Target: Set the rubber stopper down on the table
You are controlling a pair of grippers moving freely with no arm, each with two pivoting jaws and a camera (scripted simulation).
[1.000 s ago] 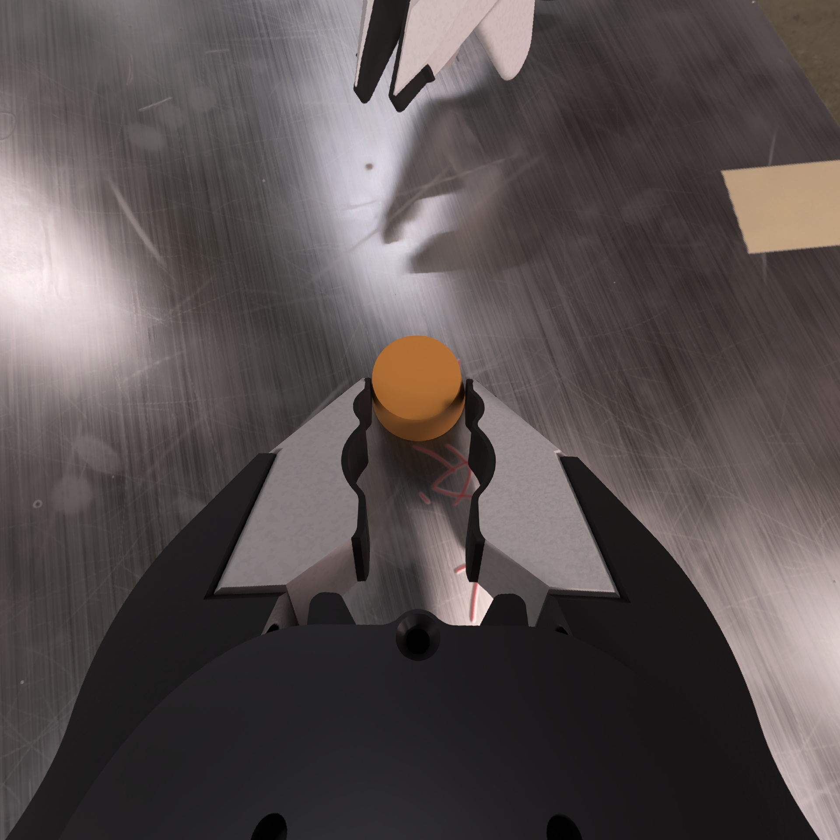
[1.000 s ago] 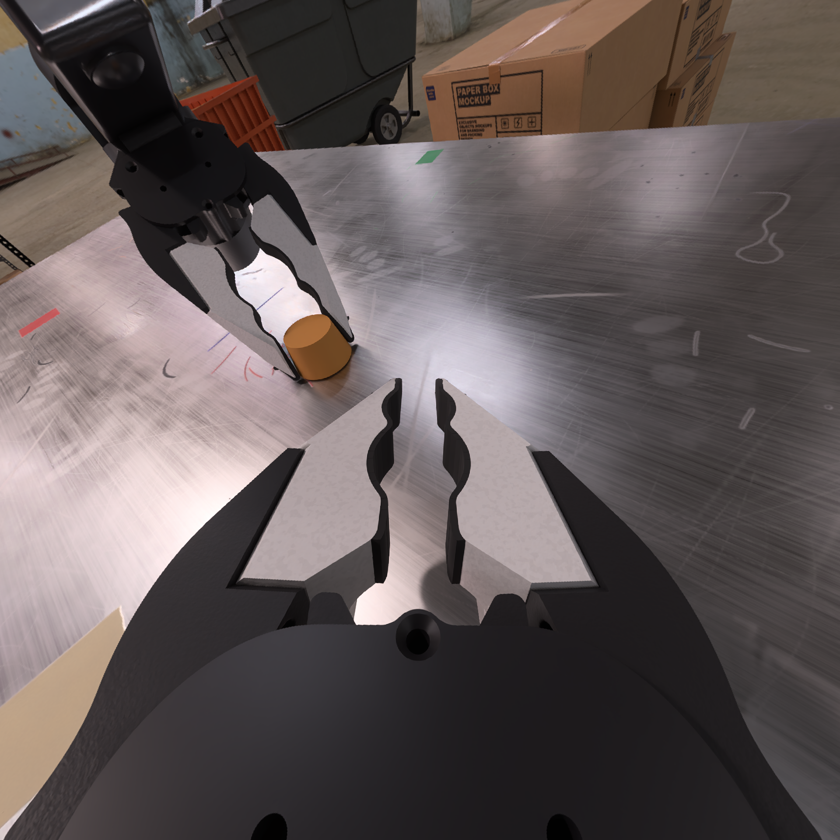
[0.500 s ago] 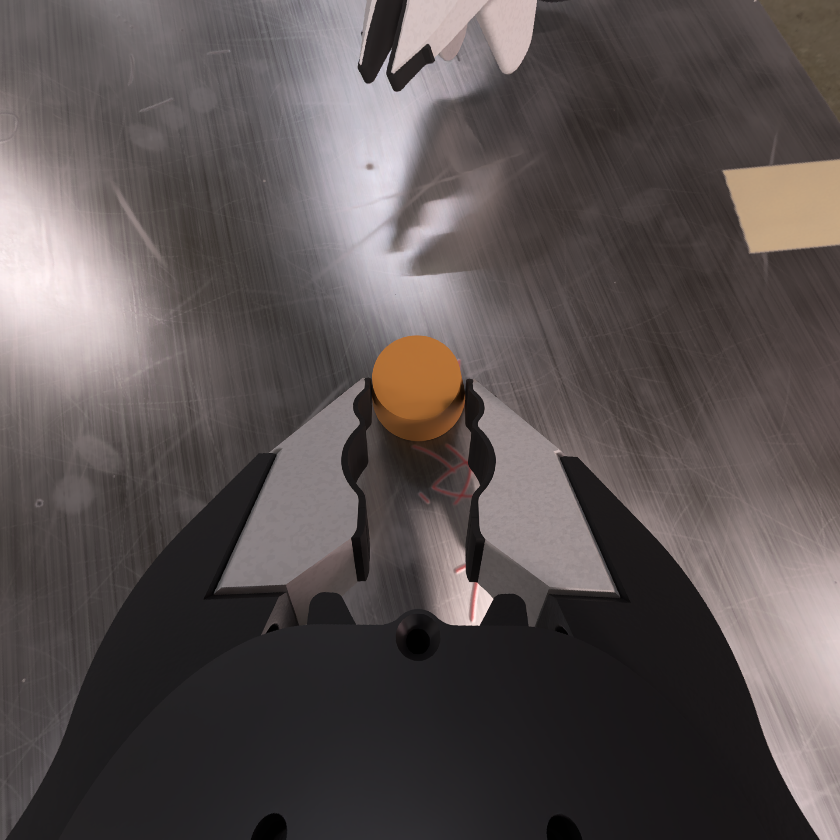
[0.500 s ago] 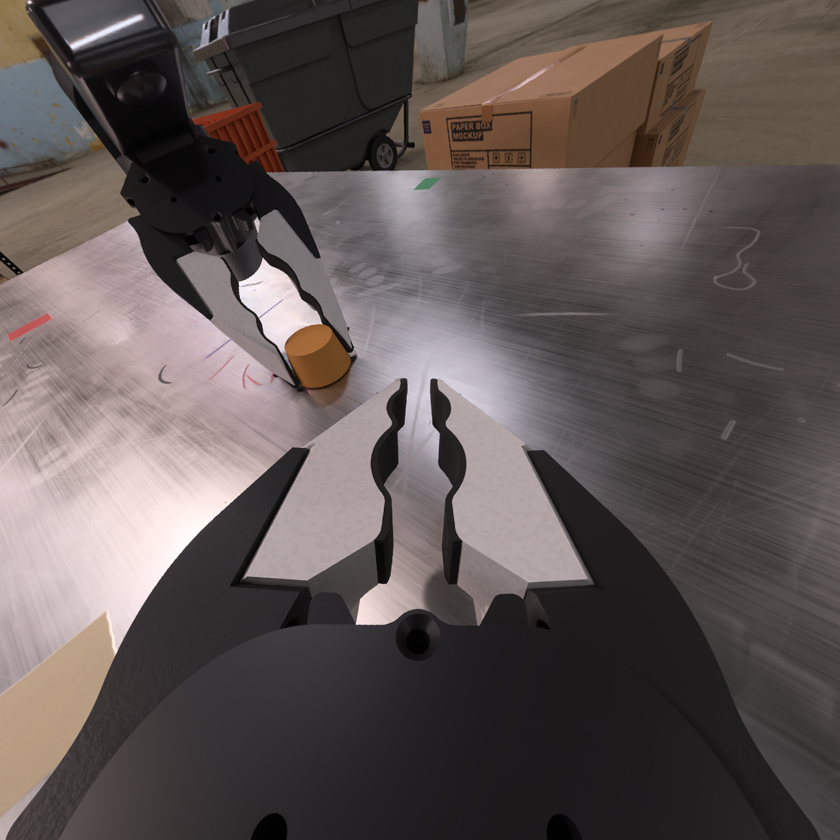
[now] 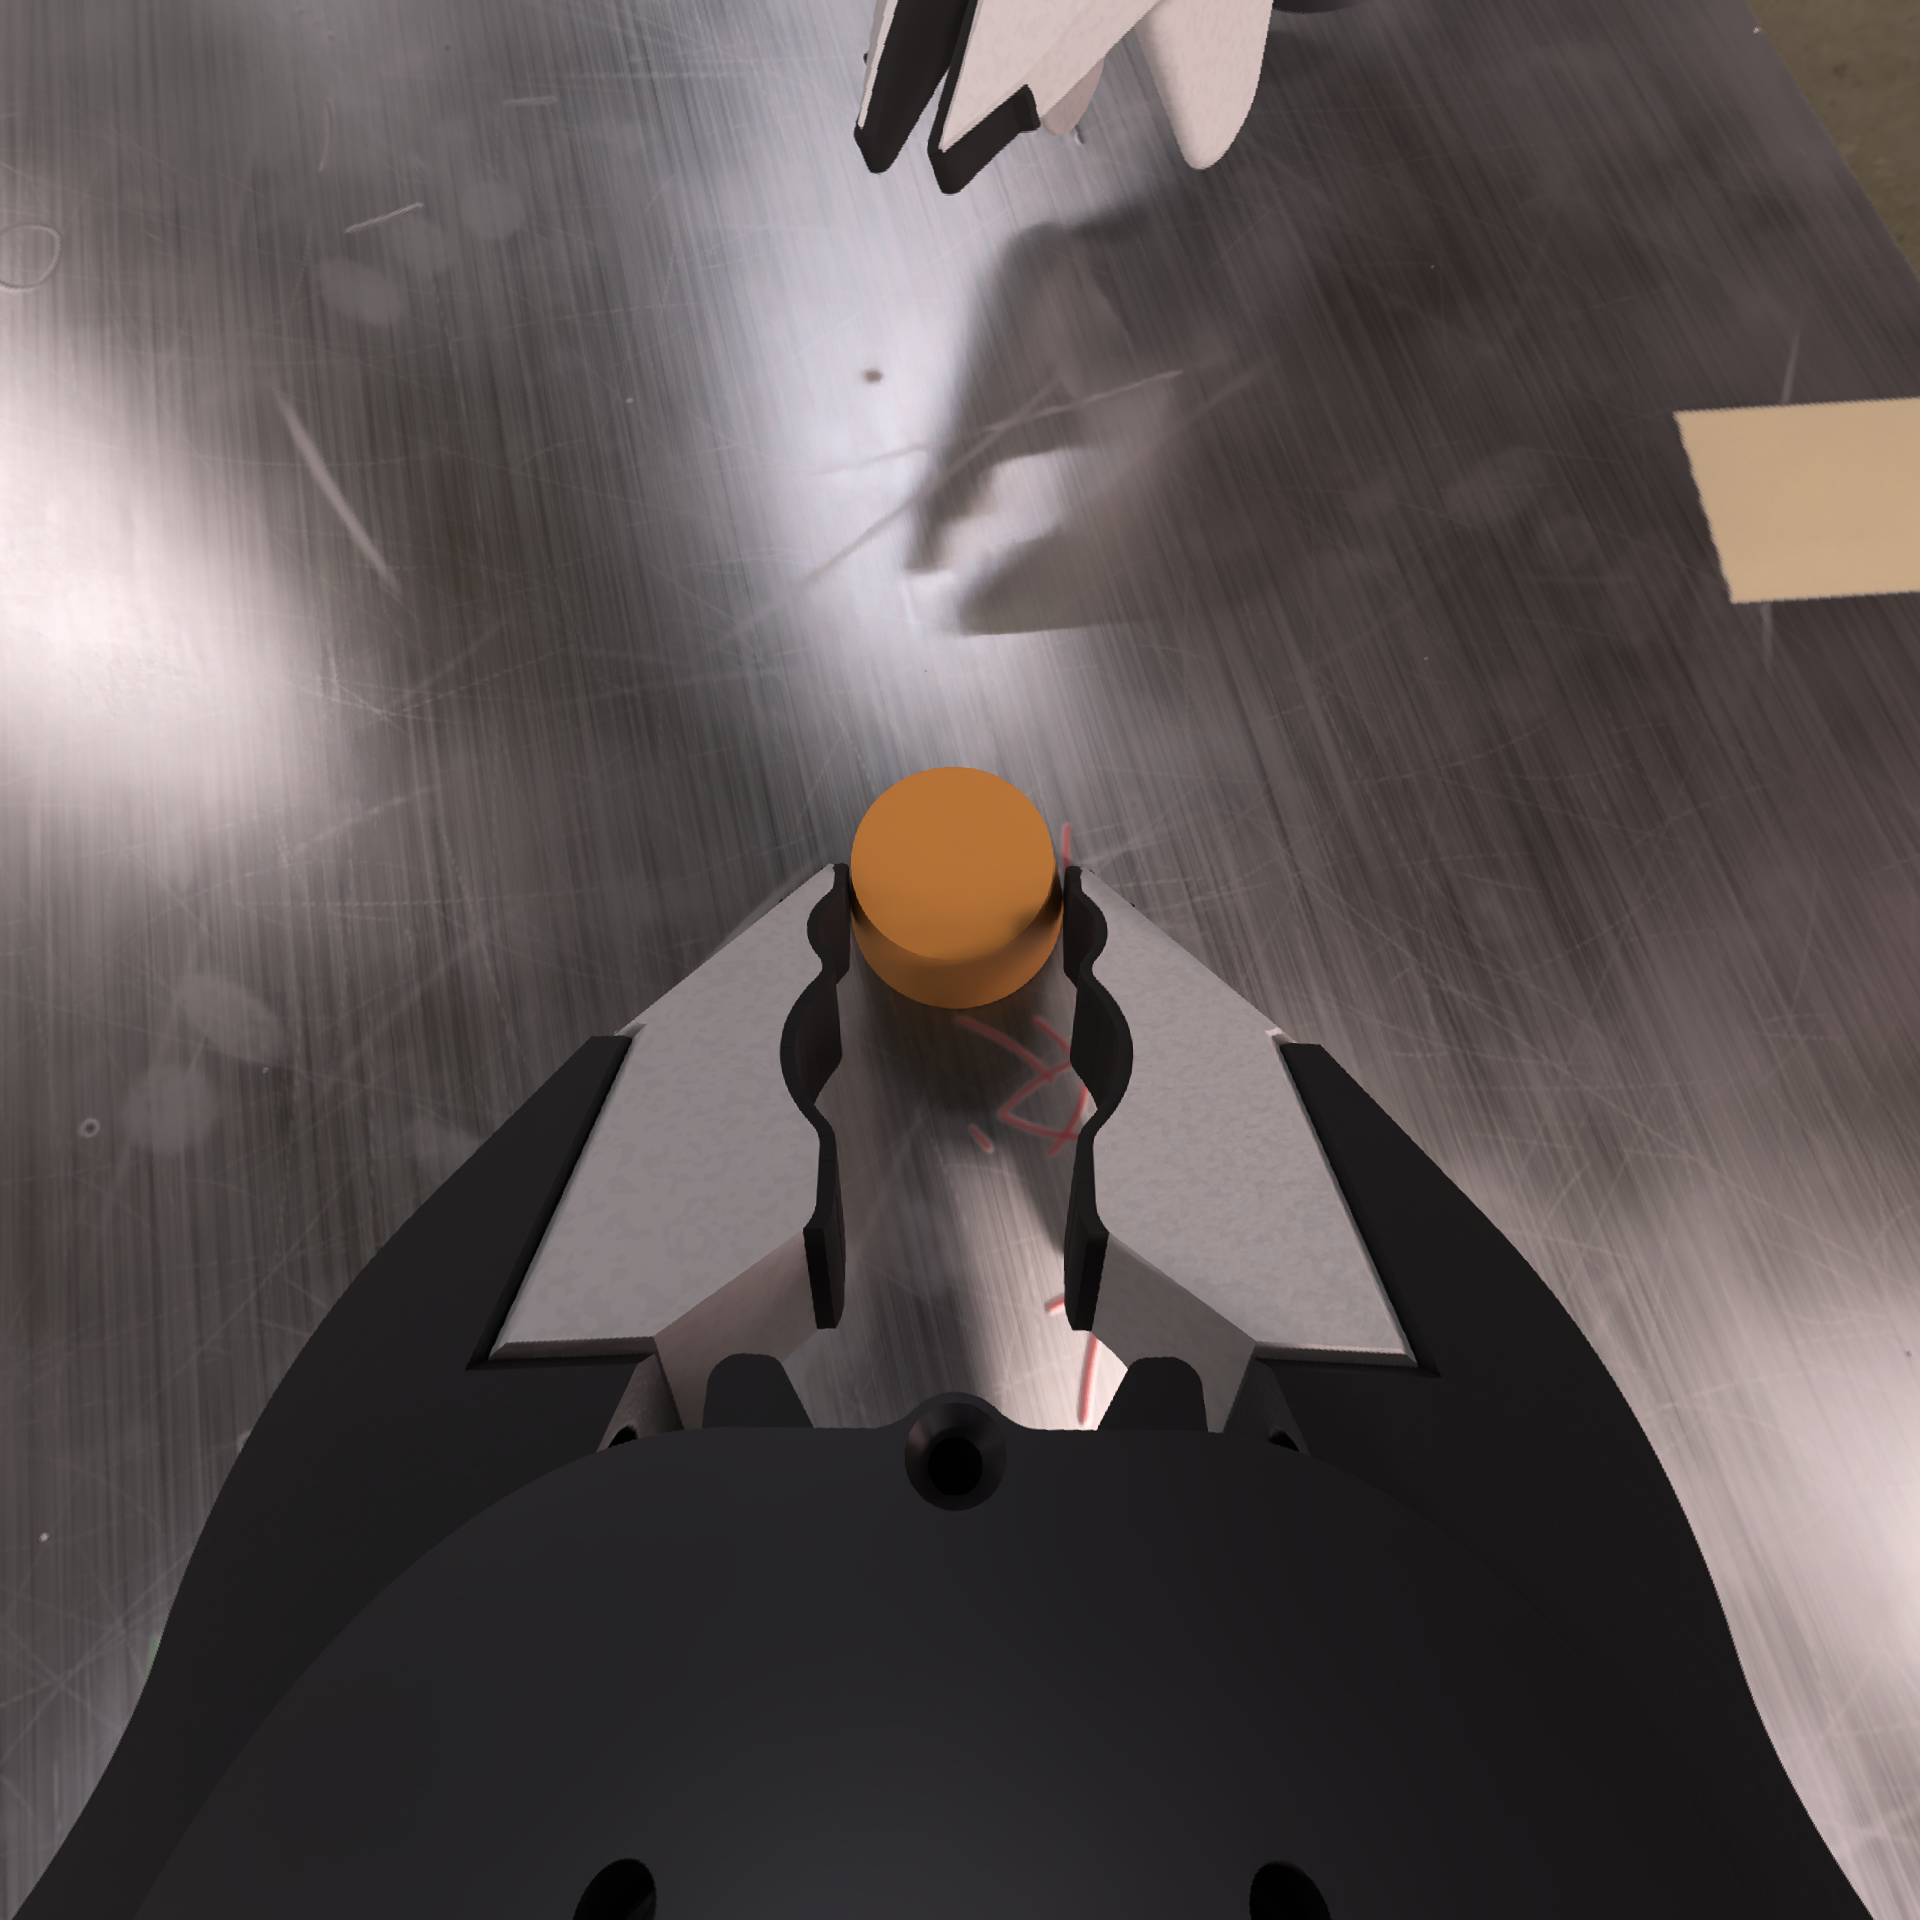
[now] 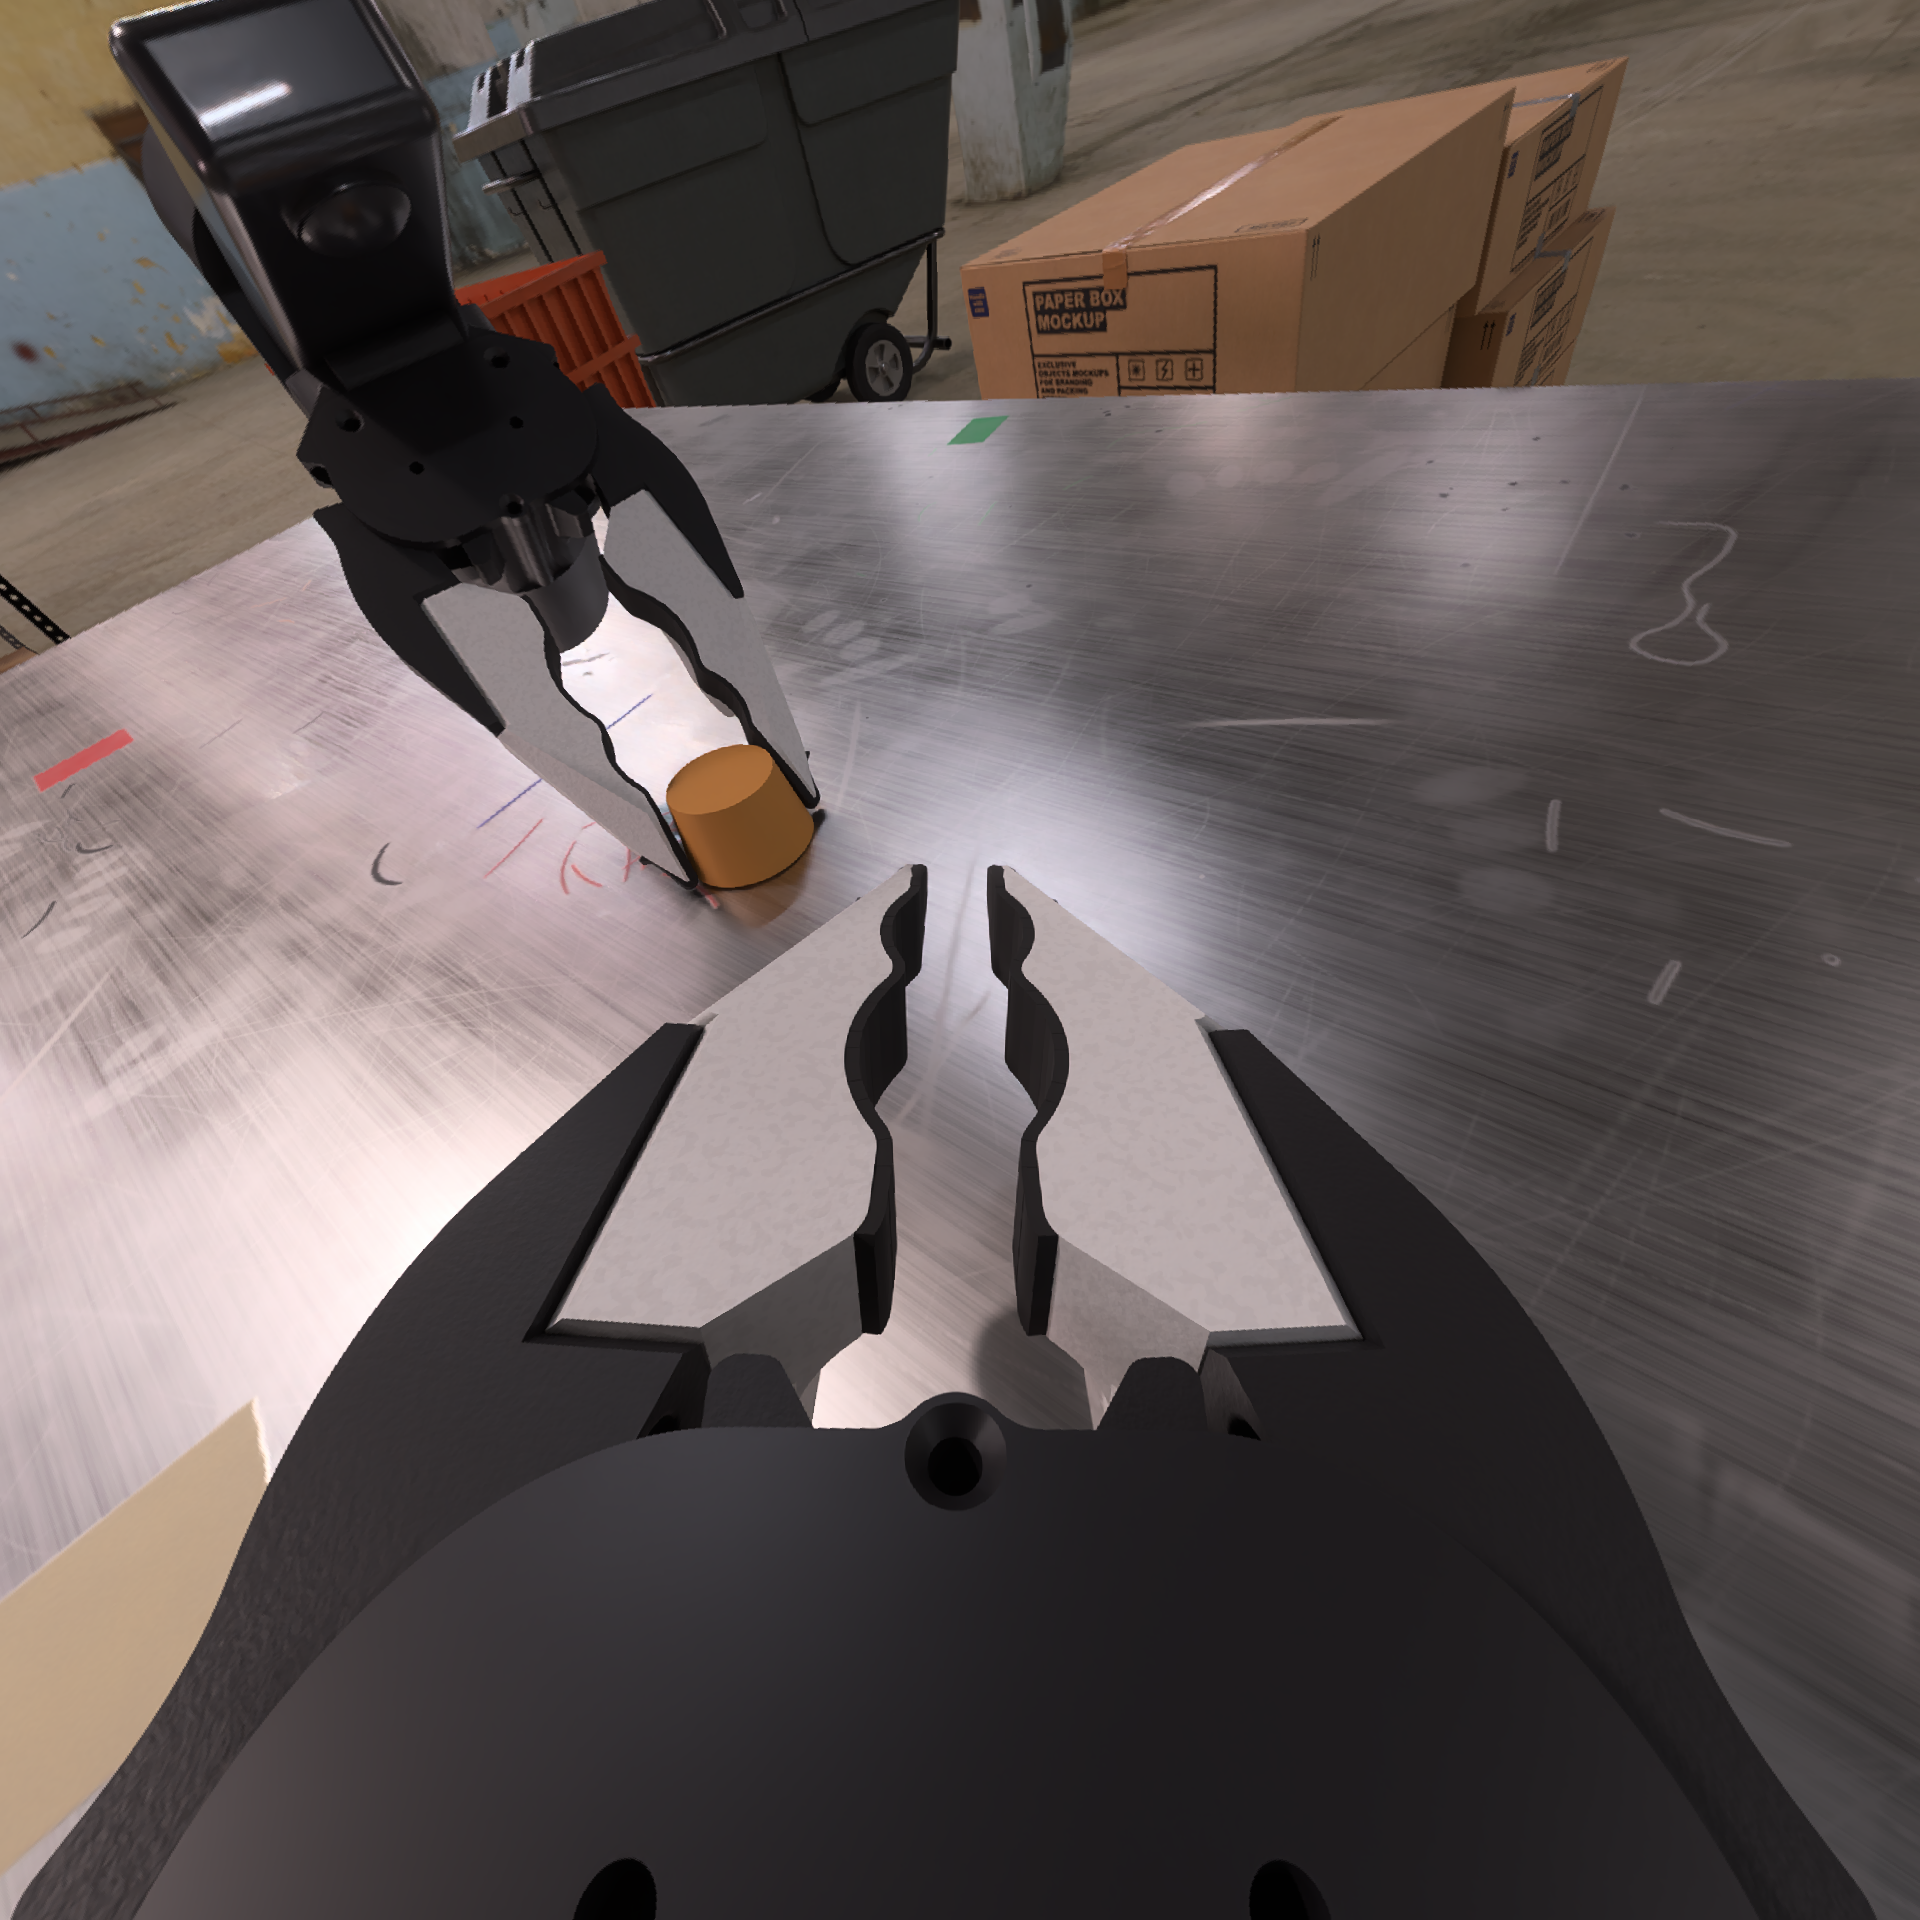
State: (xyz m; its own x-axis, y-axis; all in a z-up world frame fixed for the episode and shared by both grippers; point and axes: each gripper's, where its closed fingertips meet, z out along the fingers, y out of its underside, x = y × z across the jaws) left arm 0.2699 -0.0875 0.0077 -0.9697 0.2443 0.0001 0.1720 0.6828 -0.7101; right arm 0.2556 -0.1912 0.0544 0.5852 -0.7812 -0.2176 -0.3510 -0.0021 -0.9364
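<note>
Your left gripper (image 5: 954,883) clamps the orange rubber stopper (image 5: 951,883) at its fingertips; the tapered stopper's base meets the scratched, brushed-steel table (image 6: 1351,831). Contact under the fingertips is hard to make out. Your right gripper (image 6: 951,883) hangs narrow, holding nothing. A tan sheet (image 5: 1808,499) is cut off at the frame edge.

A warehouse or industrial hall: beyond the jaws, past the far edge of the scratched, brushed-metal worktop (image 6: 1351,644), stand stacked cardboard boxes (image 6: 1247,281), a wheeled grey tilt-truck bin (image 6: 727,177) and an orange crate (image 6: 561,312) on a bare concrete floor (image 6: 1745,125), with peeling painted walls (image 6: 83,270) behind.
</note>
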